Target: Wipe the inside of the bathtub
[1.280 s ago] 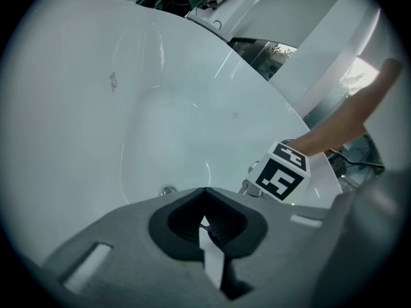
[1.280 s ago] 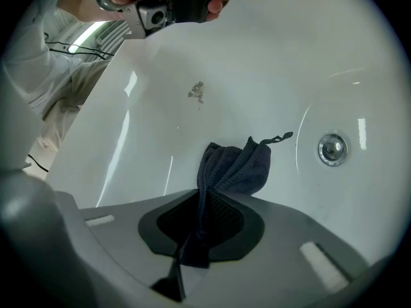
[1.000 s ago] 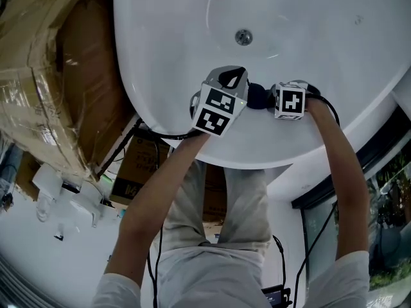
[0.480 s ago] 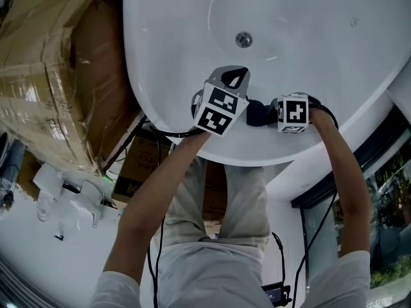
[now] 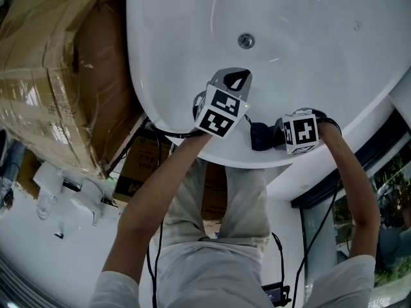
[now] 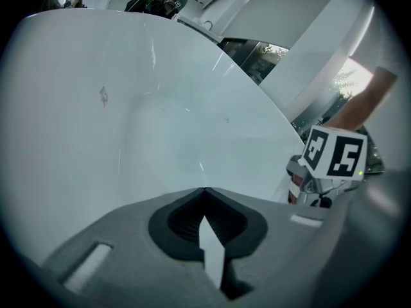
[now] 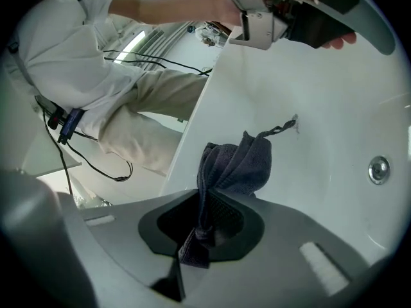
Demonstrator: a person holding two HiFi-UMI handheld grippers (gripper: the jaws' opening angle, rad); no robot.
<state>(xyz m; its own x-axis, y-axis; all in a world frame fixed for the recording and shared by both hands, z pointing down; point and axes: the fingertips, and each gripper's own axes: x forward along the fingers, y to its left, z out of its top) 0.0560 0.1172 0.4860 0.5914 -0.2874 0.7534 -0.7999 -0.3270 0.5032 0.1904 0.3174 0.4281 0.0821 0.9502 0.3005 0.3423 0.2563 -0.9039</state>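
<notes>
just inside the bathtub (image 5: 359,108) rim, right gripper (image 7: 202,204) pinches cloth (image 7: 234,162) (left gripper (image 6: 205,196) closed).

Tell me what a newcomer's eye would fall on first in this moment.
The big white bathtub fills the top of the head view, its round drain near the middle. At its near edge the right claw is shut on a dark cloth held against the white surface, while the left claw, shut and empty, hovers beside it. Wrapped cardboard boxes stand left of the bathtub.
</notes>
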